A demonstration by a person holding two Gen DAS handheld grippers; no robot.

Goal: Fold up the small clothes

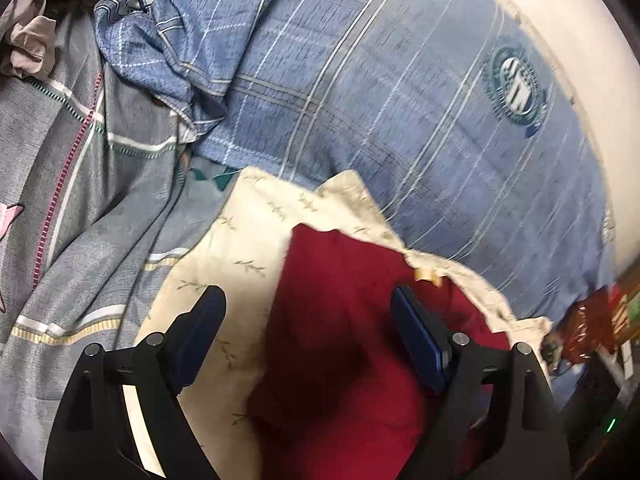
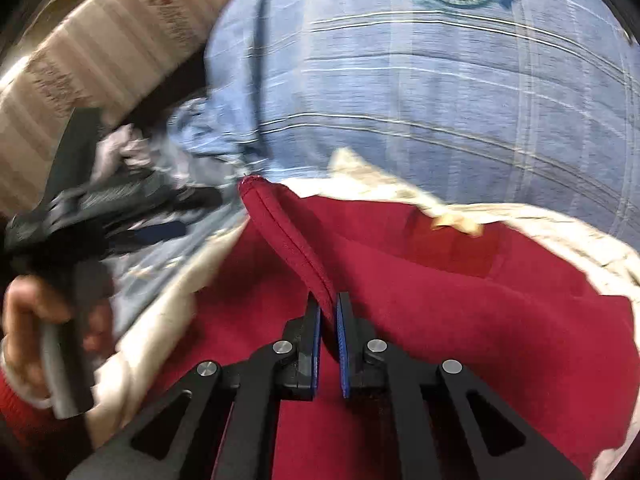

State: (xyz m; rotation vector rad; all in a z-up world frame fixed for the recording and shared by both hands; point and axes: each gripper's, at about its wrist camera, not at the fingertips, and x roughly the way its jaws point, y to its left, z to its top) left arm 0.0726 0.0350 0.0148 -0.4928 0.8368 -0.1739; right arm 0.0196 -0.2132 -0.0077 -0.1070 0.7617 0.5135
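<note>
Surface: blue plaid bedcover (image 1: 400,92) with round teal crest (image 1: 516,84) at 2 o'clock; white wall (image 1: 580,32) beyond. Grey striped sheet (image 1: 80,168) at 9 o'clock; crumpled blue cloth (image 1: 160,52) at 11. Cream leaf-print cloth (image 1: 244,240) lies on the cover, under the red garment (image 1: 340,320). Left gripper (image 1: 308,320): jaws spread wide above the garment, holding nothing. Right gripper (image 2: 328,320): jaws clamped on the garment's stitched hem (image 2: 288,232), lifted as a ridge toward 11.
</note>
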